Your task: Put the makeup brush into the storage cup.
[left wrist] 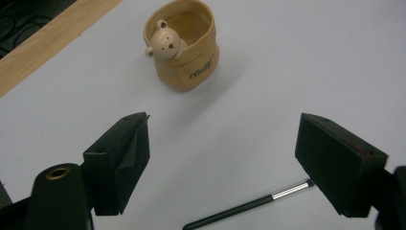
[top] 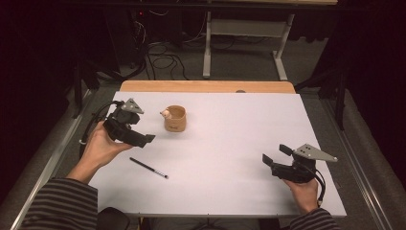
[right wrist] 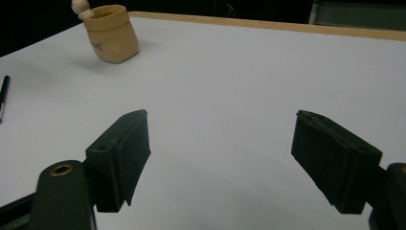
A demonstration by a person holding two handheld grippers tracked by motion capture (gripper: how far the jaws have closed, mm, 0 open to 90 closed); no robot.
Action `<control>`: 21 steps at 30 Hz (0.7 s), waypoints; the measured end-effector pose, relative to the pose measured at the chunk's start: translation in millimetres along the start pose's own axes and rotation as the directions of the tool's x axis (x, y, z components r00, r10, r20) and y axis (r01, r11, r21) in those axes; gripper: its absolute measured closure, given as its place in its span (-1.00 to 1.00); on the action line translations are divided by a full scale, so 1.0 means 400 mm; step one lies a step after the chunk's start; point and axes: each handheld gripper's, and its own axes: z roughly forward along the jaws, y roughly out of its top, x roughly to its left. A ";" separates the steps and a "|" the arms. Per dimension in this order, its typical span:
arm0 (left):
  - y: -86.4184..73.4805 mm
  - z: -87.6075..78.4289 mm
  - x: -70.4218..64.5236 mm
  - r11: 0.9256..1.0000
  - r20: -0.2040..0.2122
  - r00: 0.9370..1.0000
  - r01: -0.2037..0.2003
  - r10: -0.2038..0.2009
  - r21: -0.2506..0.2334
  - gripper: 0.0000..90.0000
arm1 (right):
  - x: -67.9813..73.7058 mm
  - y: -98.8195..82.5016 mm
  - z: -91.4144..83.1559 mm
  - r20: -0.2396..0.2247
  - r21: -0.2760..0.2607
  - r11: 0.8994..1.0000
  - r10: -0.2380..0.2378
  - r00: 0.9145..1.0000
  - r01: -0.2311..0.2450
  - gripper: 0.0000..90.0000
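A tan pouch-shaped cup [top: 175, 118] with a small bear figure on its rim stands upright on the white table top, left of centre. A black pen [top: 149, 168] with a silver band lies flat nearer the front. My left gripper [top: 143, 138] is held above the table between cup and pen. In the left gripper view it [left wrist: 222, 143] stands open and empty, with the cup [left wrist: 184, 45] ahead and the pen [left wrist: 249, 205] below the jaws. My right gripper [top: 276, 153] hovers at the front right, open and empty [right wrist: 221, 148], far from the cup [right wrist: 111, 32] and pen [right wrist: 4, 96].
The white table top [top: 230, 134] has a wooden strip [top: 206, 86] along its far edge. Beyond it stand the grey legs of another desk [top: 207, 48] and loose cables [top: 163, 60] on the dark floor. Striped sleeves enter from the bottom corners.
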 end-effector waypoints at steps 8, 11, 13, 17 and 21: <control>0.006 0.020 -0.008 0.998 0.028 0.999 -0.026 0.024 0.064 -0.56 | 0.002 0.001 -0.002 0.000 -0.003 1.000 -0.006 1.000 0.006 -0.51; 0.009 0.025 -0.009 0.996 0.036 0.999 -0.027 0.024 0.082 -0.56 | 0.001 0.000 0.000 0.000 0.000 1.000 -0.007 1.000 0.007 -0.51; 0.014 0.030 -0.010 0.994 0.036 0.999 -0.029 0.025 0.102 -0.56 | 0.000 0.000 -0.001 -0.001 0.000 1.000 -0.006 1.000 0.006 -0.51; 0.019 0.033 -0.013 0.991 0.048 0.998 -0.039 0.033 0.128 -0.55 | 0.002 0.000 -0.002 -0.003 0.000 1.000 -0.012 1.000 0.012 -0.51; 0.019 0.033 -0.015 0.989 0.051 0.998 -0.049 0.043 0.142 -0.54 | 0.002 0.000 0.001 -0.006 0.005 1.000 -0.010 1.000 0.010 -0.51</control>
